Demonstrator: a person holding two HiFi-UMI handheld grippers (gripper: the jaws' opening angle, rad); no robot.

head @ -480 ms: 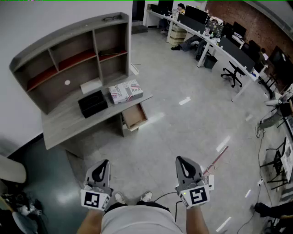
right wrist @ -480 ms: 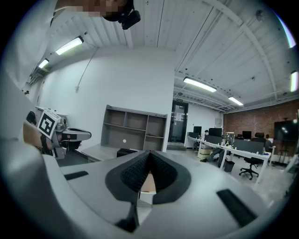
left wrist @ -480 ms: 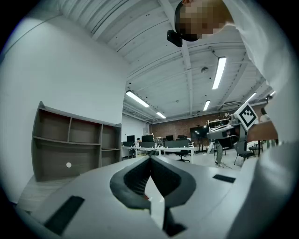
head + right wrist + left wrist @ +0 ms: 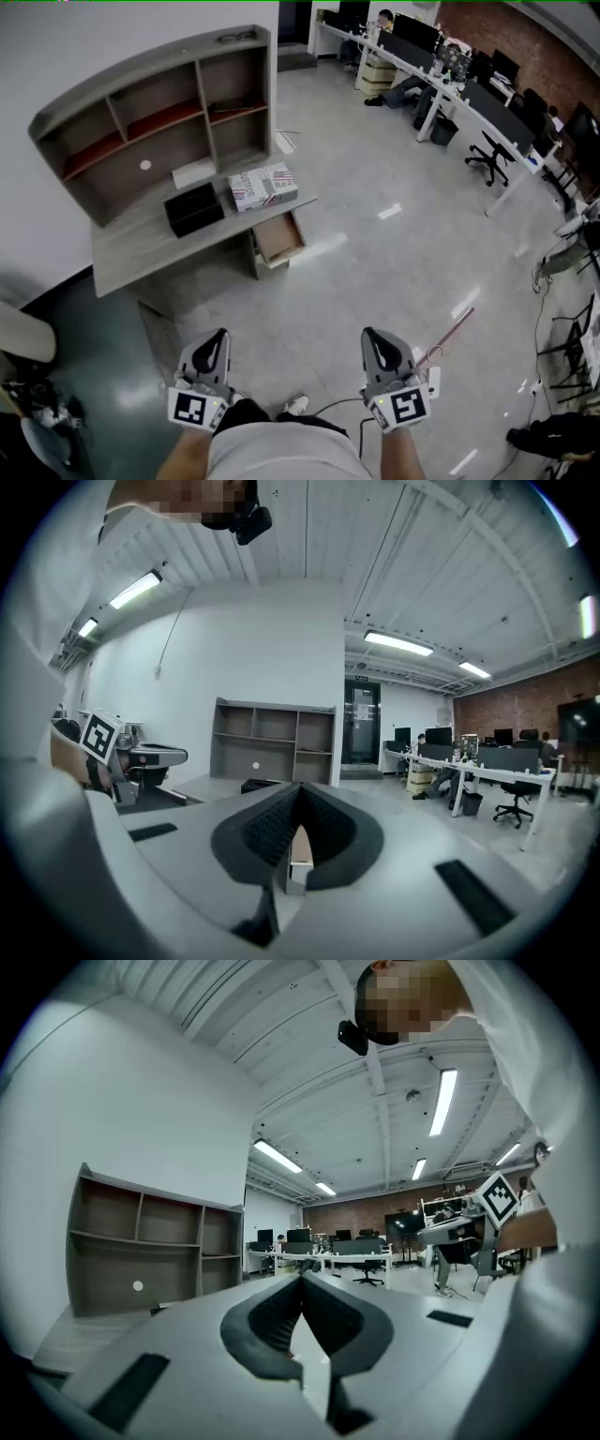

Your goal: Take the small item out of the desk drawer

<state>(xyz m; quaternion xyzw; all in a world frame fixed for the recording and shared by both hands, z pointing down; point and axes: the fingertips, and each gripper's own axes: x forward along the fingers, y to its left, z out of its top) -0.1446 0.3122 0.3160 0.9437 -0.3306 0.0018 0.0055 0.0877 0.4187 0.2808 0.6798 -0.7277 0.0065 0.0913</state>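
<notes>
I'm at the approach step, with nothing reached for yet. My left gripper (image 4: 216,336) and right gripper (image 4: 371,334) are both held in close to the body, pointing roughly level. Each has its jaws pressed fully together with nothing between them.

The drawer (image 4: 278,236) lies ahead of the two grippers and well apart from them, roughly on the line between them. It hangs under the near right end of the desk (image 4: 141,248) and looks already pulled out. I can see its brown inside, but the small item is too small to make out from here. I take it to be in there.

Next I need to walk in and bring one gripper over the drawer. Then I tip it down and part its jaws before going in.

On the desk, beyond the drawer, sit a black box (image 4: 194,209) and a printed box (image 4: 263,186) under the shelf unit (image 4: 159,112). A reddish stick (image 4: 450,335) lies on the floor just right of the right gripper, off my path. The floor between me and the drawer looks open.
</notes>
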